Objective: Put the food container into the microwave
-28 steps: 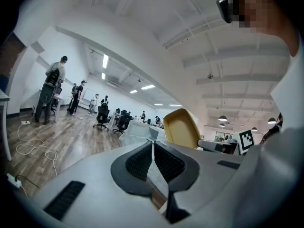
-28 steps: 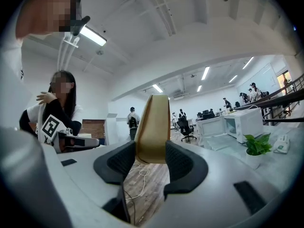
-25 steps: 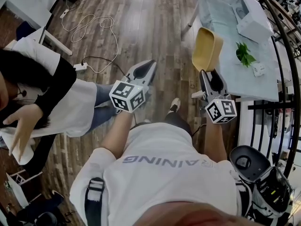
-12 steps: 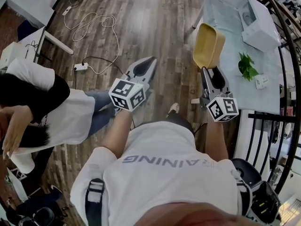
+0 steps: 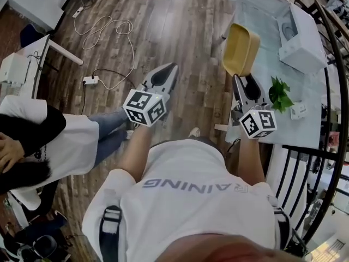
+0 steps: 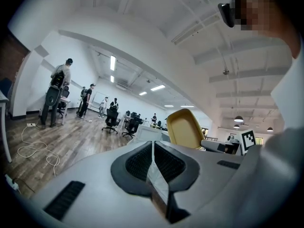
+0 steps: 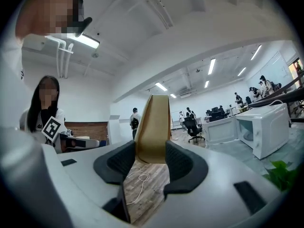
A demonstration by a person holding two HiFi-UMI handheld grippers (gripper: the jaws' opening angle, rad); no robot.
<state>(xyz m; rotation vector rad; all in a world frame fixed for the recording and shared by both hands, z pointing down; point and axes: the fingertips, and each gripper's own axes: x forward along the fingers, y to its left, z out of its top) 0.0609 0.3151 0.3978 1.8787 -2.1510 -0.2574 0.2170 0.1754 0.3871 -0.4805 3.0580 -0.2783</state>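
Slip: largest hazard, in my judgement. The right claw (image 7: 151, 152) pinches only one wall of the yellow food container (image 7: 153, 122). The container stands on edge ahead of the pads with most of its bulk outside the grip, so a jolt could pivot it or drop it.
Collision: lesser hazard. Carried upright like this, the food container's far rim could strike the frame of the microwave (image 7: 266, 129) unless it is turned level before going in.
Brush: least hazard. The green plant (image 5: 281, 94) lies just right of the right claw and could be swept aside.
Room: large open office with white walls and ceiling strip lights. Desks, swivel chairs and several standing people are far ahead of both claws.
Floor (image 5: 180, 21): dark wood planks under the left claw (image 5: 170, 70). A white cable (image 5: 117, 19) loops ahead-left of that claw, and a seated person (image 5: 71, 141) is well to its left.
Table (image 5: 270, 64): pale top under and ahead of the right claw.
Microwave: white, on the table ahead-right of the right claw and well apart from it. Its cavity appears open.
Food container: held in the right claw, in the air over the table's near edge, not yet in the microwave.
Left claw: pads pressed together with nothing between them, beside the right claw.
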